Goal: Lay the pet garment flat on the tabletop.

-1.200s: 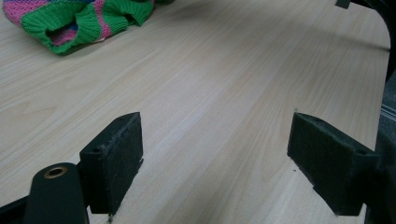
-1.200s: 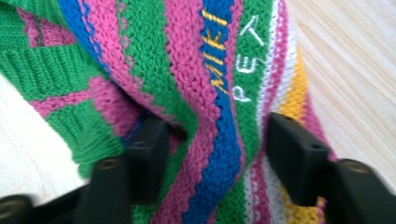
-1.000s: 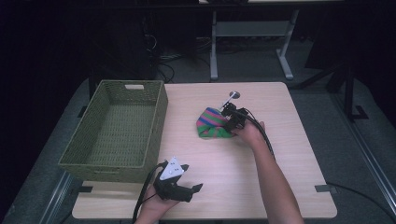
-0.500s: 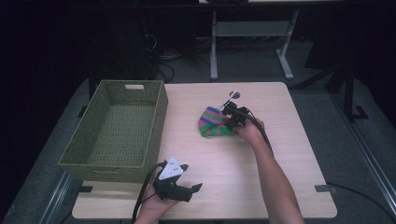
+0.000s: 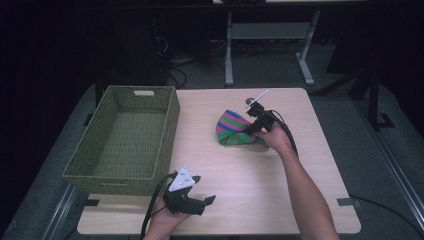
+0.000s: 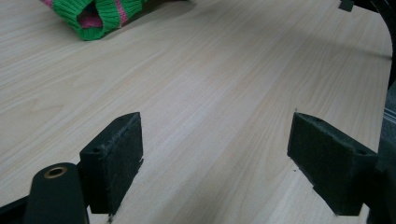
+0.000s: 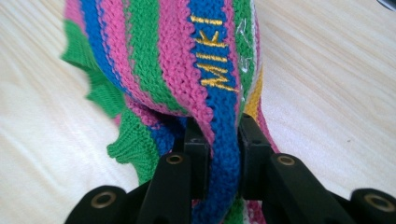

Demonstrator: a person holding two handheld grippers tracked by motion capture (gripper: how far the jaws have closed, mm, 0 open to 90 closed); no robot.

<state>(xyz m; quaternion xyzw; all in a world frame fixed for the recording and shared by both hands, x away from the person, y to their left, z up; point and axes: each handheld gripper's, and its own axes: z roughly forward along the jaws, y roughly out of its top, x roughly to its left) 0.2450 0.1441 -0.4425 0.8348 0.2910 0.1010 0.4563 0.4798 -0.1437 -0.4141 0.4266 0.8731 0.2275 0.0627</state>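
Observation:
A knitted piece [image 5: 232, 129] striped in pink, green and blue lies on the wooden table [image 5: 260, 185], right of centre. My right gripper [image 5: 251, 127] is at its right edge. In the right gripper view the jaws stand close together, and the right gripper [image 7: 223, 149] is shut on a blue stripe of the knitted piece [image 7: 177, 56], which bears yellow lettering. My left gripper [image 5: 206, 205] rests near the table's front edge, open. In the left gripper view the left gripper [image 6: 217, 168] has bare wood between its wide-set pads, and the knitted piece [image 6: 98, 14] lies far off.
A green woven basket [image 5: 170, 125] stands on the table's left side with nothing inside. Behind the table are a metal stand [image 5: 230, 45] and cables on a dark floor. A cable trails from each gripper.
My right gripper has risen a little with the edge of the knitted piece in it. The left gripper has stayed where it was.

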